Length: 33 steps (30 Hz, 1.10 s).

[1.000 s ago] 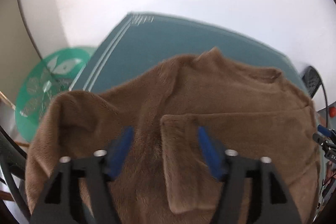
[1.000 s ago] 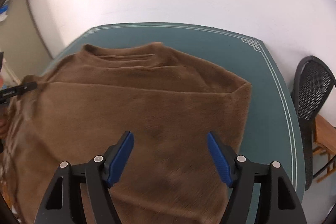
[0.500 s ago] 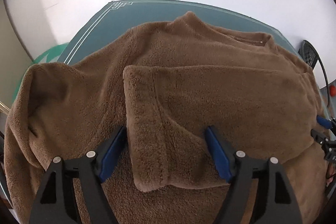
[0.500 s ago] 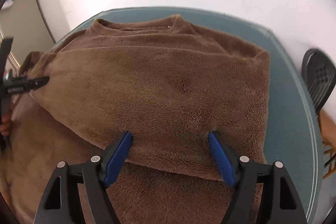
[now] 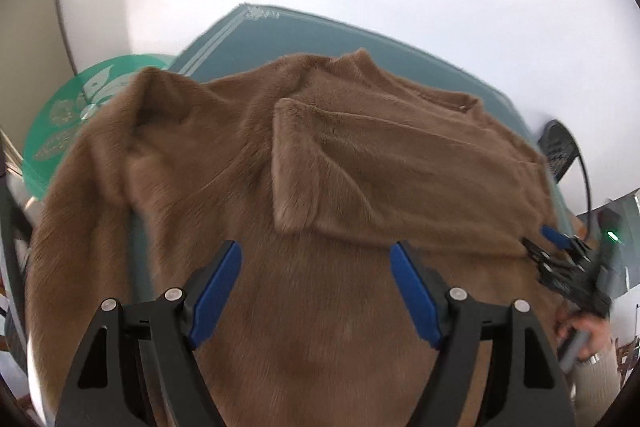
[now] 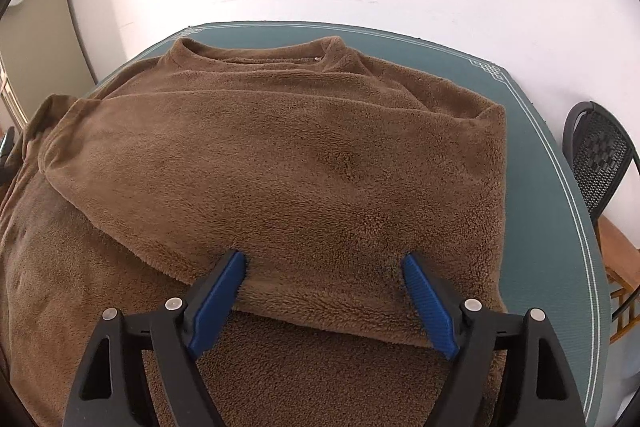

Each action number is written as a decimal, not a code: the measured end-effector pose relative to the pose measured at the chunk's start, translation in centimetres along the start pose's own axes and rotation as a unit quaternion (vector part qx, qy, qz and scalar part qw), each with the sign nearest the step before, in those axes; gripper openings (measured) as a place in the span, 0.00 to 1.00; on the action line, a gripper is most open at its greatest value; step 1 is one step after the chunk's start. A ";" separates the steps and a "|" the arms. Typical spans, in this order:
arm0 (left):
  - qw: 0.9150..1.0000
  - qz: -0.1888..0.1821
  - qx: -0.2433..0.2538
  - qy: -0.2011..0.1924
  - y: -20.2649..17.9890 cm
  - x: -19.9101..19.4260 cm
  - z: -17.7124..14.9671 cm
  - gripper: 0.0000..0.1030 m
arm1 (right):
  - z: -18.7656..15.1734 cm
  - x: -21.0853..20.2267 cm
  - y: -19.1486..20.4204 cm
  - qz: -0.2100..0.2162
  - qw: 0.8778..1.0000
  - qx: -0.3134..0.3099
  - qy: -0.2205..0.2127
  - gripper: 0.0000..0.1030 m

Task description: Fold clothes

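Observation:
A brown fleece sweater (image 5: 224, 187) lies spread on the teal table (image 5: 280, 31), collar at the far side. One sleeve (image 5: 380, 167) is folded across the body, its cuff end to the left. My left gripper (image 5: 316, 267) hovers open over the sweater's body just short of that cuff, nothing between its fingers. In the right wrist view the folded sleeve (image 6: 280, 167) covers the sweater's middle. My right gripper (image 6: 324, 267) stands low on it with jaws opening; the sleeve's near edge lies between the pads, not pinched. It also shows as the right gripper (image 5: 560, 251) in the left view, held by a hand (image 5: 588, 339).
A green round disc with a leaf pattern (image 5: 80, 107) stands beyond the table's left edge. A black mesh chair (image 6: 600, 147) and a wooden piece (image 6: 616, 259) are past the right edge. Bare teal table (image 6: 540, 167) shows right of the sweater. A white wall is behind.
My left gripper has drawn back and to the left, off the sleeve cuff that lay between its fingers. My right gripper came down onto the folded sleeve and its jaws spread a little.

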<state>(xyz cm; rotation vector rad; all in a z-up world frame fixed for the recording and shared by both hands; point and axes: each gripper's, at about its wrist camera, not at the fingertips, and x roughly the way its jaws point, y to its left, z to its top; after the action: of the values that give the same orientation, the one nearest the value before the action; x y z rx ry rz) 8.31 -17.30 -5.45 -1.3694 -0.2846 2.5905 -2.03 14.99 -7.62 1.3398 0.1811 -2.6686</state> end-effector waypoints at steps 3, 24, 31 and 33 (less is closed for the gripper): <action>1.000 -0.011 0.001 -0.013 1.2 -2.9 -1.9 0.78 | 0.0 0.0 0.0 0.000 1.000 0.000 0.000 0.81; 0.985 0.113 0.130 -0.006 4.7 -9.1 -13.8 0.78 | 0.0 0.0 0.0 -0.001 1.000 0.000 -0.001 0.81; 0.973 0.151 0.174 0.012 5.3 -8.7 -15.3 0.78 | 0.1 0.1 0.1 -0.002 1.000 0.000 -0.001 0.81; 0.973 0.158 0.170 0.013 6.2 -8.6 -15.4 0.78 | 0.1 0.0 0.1 -0.002 1.000 0.000 -0.001 0.81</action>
<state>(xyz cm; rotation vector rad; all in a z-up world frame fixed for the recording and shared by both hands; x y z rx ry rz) 25.30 -24.31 -8.78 -1.4124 0.3964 2.6927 -2.11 14.91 -7.60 1.3390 0.1850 -2.6733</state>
